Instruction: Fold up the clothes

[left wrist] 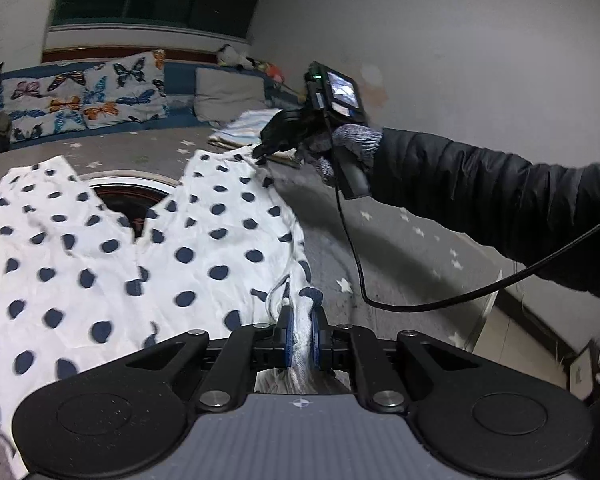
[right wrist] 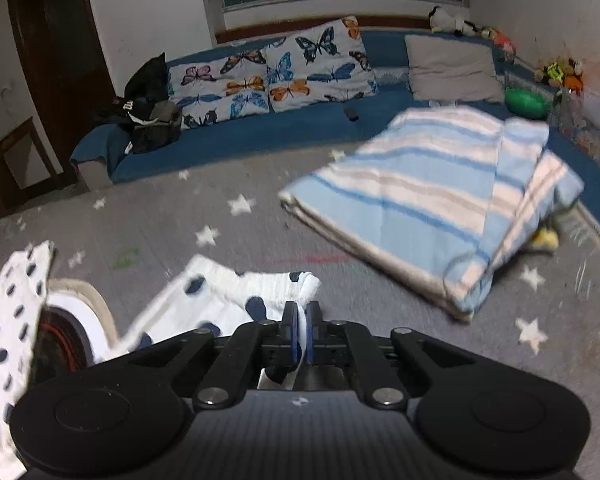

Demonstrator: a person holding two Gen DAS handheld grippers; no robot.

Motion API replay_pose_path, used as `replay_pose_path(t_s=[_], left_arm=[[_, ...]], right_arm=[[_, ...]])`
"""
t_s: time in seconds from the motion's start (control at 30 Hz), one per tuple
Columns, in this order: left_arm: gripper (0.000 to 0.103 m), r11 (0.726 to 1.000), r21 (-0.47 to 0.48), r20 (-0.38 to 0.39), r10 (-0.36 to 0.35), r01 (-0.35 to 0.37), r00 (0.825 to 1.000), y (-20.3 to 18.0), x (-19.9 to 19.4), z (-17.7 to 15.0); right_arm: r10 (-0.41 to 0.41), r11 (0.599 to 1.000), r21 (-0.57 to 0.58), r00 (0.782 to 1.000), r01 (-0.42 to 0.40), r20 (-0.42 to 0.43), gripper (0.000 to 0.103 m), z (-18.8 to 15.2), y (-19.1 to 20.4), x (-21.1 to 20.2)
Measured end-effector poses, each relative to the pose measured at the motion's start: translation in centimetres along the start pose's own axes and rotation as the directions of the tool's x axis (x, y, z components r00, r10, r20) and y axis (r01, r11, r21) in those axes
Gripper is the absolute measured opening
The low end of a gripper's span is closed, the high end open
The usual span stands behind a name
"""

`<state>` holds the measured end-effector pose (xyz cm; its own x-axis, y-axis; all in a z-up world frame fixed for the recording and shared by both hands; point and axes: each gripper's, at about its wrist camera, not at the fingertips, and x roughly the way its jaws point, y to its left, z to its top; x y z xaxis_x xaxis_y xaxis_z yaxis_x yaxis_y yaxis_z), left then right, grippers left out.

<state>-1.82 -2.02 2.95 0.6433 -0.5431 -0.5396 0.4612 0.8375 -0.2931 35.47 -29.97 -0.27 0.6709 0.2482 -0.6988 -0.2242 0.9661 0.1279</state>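
1. My left gripper [left wrist: 300, 326]: clamped on the near edge of the polka-dot garment [left wrist: 112, 256], spread over the grey star rug [left wrist: 400, 248].
2. My right gripper [right wrist: 301, 326]: pinching its far corner.
3. Far right: folded striped blanket [right wrist: 432, 196].

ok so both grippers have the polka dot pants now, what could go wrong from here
1. The right gripper pinches only the tip of the polka dot pants; that hem could slip out when lifted.
2. The cable hangs beside the left gripper and may snag.
3. The folded striped blanket lies close and could get dragged.
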Motion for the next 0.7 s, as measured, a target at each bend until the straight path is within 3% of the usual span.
replay_pose_path(t_s=[0.17, 0.33, 0.7], left_arm=[[0.009, 0.996, -0.08, 0.067, 0.036, -0.031, 0.997, 1.9, -3.5, -0.7], [0.009, 0.983, -0.174, 0.135, 0.089, -0.065, 0.987, 3.9, -7.6, -1.9], [0.009, 0.909, -0.399, 0.175, 0.204, -0.12, 0.963, 8.7, -13.2, -5.6]], right_arm=[[0.035, 0.999, -0.029, 0.998, -0.034, 0.046, 0.003, 3.4, 3.9, -1.9], [0.091, 0.991, -0.104, 0.993, -0.082, 0.077, 0.003, 6.0, 11.2, -2.3], [0.183, 0.96, -0.222, 0.982, -0.169, 0.044, 0.003, 6.9, 26.9, 2.2]])
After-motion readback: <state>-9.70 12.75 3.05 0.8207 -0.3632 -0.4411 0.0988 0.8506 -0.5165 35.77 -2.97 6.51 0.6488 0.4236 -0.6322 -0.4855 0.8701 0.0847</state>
